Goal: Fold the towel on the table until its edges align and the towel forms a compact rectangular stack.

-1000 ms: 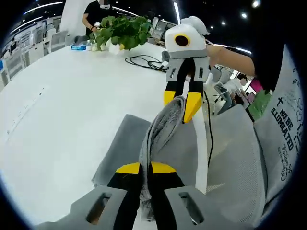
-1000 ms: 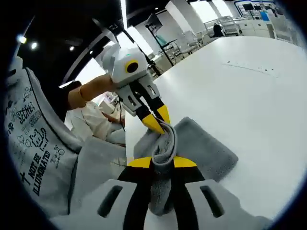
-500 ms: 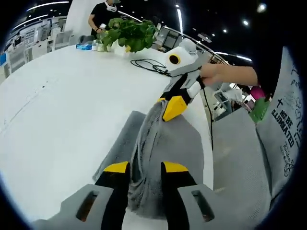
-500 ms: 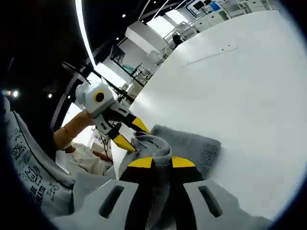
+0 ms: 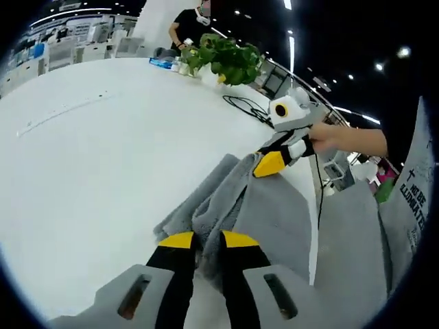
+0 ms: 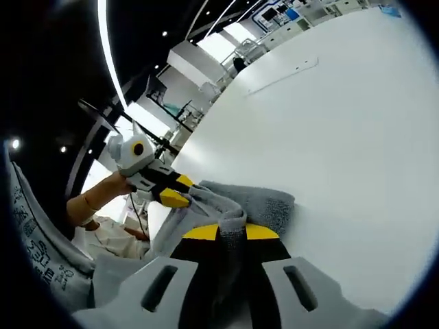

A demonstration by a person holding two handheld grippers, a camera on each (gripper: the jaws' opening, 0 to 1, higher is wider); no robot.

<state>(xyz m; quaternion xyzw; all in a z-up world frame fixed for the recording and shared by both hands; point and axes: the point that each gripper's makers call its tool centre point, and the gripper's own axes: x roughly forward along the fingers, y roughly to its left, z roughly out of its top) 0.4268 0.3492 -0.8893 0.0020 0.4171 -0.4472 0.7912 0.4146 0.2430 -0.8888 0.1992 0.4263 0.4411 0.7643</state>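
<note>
Jaws of the left gripper (image 5: 206, 240) pinch a bunched fold of the soft grey terry towel (image 5: 236, 202) at lower centre, hiding its edge. The right gripper (image 6: 232, 232) likewise pinches the towel on the white table (image 5: 103, 157). Printed cloth at far right reads "ILLUMINATED", cut off.

leafy plant (image 5: 230, 60); black cable (image 5: 248, 107); standing person (image 5: 186, 26); blue packet (image 5: 162, 63)

Big white tabletop (image 5: 103, 157), mostly bare

Gray towel (image 5: 226, 205) lies bunched on it at the near edge. Way off at the far end there's a leafy green plant (image 5: 230, 60), a black cable (image 5: 250, 108) looping beside it, and something blue (image 5: 163, 63) I can't make out.
</note>
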